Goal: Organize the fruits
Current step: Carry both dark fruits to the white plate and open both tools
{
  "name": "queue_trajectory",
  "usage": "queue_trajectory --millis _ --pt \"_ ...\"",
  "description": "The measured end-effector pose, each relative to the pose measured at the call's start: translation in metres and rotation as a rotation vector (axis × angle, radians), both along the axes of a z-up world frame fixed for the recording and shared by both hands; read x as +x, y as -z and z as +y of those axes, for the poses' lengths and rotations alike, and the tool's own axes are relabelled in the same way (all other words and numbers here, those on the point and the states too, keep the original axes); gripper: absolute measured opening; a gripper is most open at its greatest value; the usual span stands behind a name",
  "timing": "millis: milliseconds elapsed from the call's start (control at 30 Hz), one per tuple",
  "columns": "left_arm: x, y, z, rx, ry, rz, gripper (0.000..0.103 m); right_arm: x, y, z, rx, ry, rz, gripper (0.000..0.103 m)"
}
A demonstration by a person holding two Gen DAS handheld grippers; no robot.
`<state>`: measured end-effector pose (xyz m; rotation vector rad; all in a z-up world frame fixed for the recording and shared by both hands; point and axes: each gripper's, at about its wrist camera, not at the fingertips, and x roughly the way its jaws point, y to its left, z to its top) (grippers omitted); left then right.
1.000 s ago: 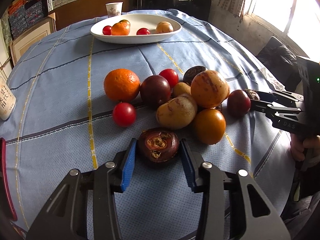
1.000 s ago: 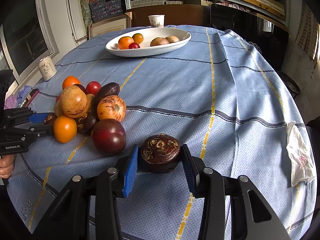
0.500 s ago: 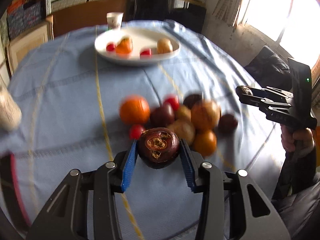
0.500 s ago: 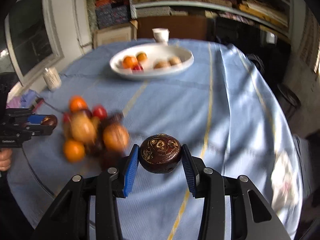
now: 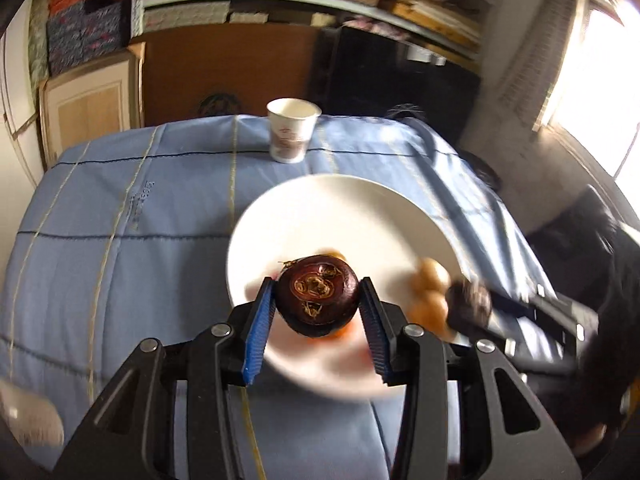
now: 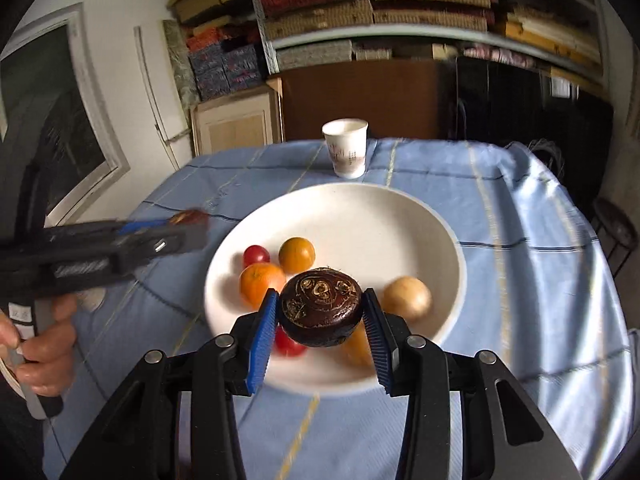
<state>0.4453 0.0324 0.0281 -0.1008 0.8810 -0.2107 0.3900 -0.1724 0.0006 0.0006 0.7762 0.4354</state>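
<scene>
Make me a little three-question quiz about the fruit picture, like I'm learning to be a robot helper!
1. True or false: the left gripper and the right gripper each hold a dark brown fruit.
2. What stands on the blue tablecloth just past the white plate? A) a bottle B) a paper cup C) a spoon
3. Fill in: in the right wrist view, the small round fruit highest on the plate, left of the yellow-orange one, is coloured ____.

Key
1. True: left fruit, right fruit.
2. B, the paper cup.
3. Red: the cherry tomato.
</scene>
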Motion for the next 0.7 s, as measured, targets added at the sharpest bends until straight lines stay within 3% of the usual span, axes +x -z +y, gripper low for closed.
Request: queue_trajectory --millis 200,400,533,700 --pt "0.060 0.037 0.001 0.009 -0.044 0.097 0.042 0.039 0.033 0.020 -0.008 0.023 0.101 0.043" --pt "0.077 0.063 -0.001 0.028 -0.054 0.155 0.042 0.048 0.046 0.026 -0.016 0.023 0.137 0.043" --pt "0.072 0.061 0.000 0.028 -0.069 0.138 0.061 0.047 0.045 0.025 -0.007 0.029 0.138 0.043" --pt "0.041 0.034 0.006 0.037 -0.078 0.077 0.068 0.031 0.027 0.014 0.003 0.038 0.100 0.043"
